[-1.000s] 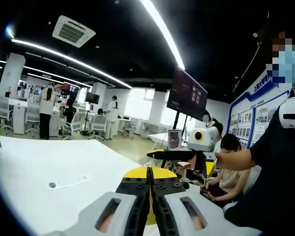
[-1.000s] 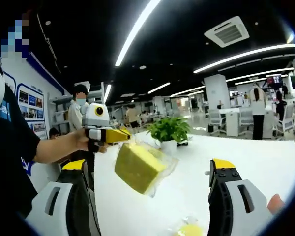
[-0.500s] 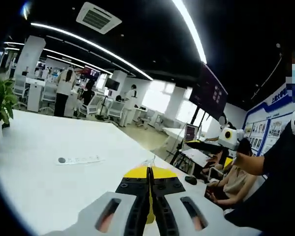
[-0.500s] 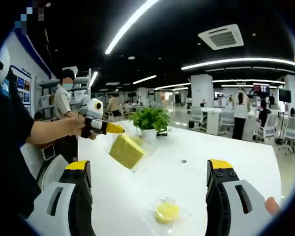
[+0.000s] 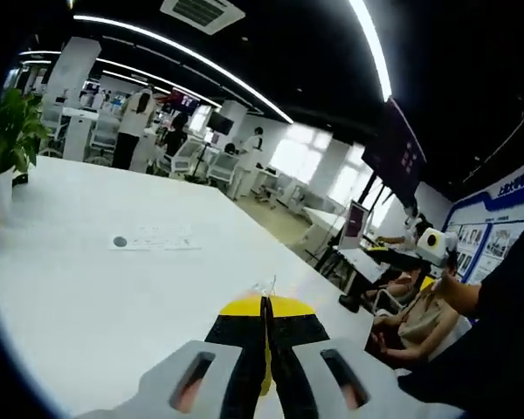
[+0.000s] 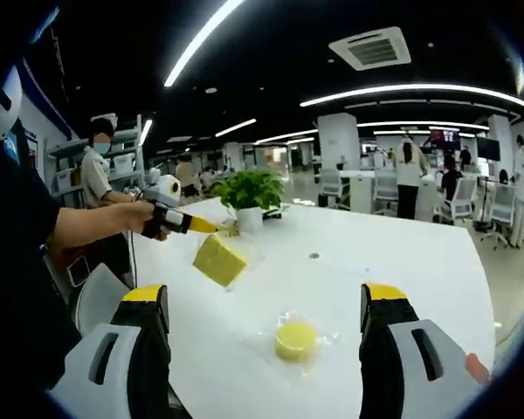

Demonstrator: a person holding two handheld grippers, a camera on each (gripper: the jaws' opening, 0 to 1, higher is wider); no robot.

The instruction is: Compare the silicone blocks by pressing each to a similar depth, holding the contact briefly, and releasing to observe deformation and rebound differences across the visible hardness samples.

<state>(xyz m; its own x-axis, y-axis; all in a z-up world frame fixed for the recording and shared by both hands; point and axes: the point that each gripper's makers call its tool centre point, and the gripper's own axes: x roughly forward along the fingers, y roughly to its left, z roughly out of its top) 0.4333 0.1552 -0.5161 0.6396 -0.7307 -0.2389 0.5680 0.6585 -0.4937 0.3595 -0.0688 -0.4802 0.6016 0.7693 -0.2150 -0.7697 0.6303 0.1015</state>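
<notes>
yellow block (image 6: 219,259) in clear bag, pinched by left gripper (image 6: 211,227) fingers; round block (image 6: 296,340) bagged on table (image 6: 402,262); right gripper (image 6: 264,305) fingers apart.

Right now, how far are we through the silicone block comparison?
Nothing looks pressed yet. In hand: the left gripper is shut on the bagged yellow block, holding it up above the white table. The right gripper is open and holds nothing. Left: the round yellow sample lies in its bag on the table, with no fingers touching it.
</notes>
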